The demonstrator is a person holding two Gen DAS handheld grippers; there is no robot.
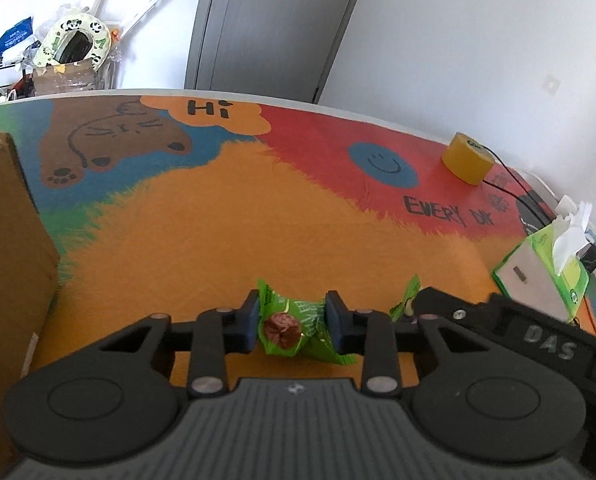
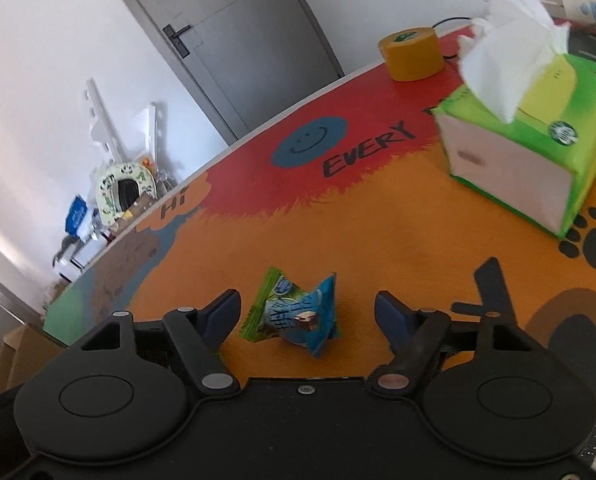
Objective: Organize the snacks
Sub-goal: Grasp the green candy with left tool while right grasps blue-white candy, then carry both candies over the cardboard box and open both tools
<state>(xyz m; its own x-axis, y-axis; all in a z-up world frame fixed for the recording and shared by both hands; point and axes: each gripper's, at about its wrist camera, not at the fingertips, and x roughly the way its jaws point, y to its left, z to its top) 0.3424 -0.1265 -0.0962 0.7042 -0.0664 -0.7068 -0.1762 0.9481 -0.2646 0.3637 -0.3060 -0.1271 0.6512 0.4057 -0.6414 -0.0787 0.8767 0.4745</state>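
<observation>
A green snack packet (image 1: 293,328) with a brown round picture lies on the orange part of the table mat (image 1: 257,220). My left gripper (image 1: 293,304) is shut on it, both blue pads pressing its sides. In the right wrist view a blue and green snack packet (image 2: 293,316) lies on the mat between the fingers of my right gripper (image 2: 308,304). That gripper is open, and its pads stand clear of the packet on both sides. A corner of that second packet (image 1: 408,298) shows just right of the left gripper.
A cardboard box (image 1: 5,240) stands at the left edge of the table. A green tissue box (image 2: 526,152) sits to the right, and a yellow tape roll (image 2: 412,54) with a black cable sits at the far right. Clutter and a grey door lie beyond the table.
</observation>
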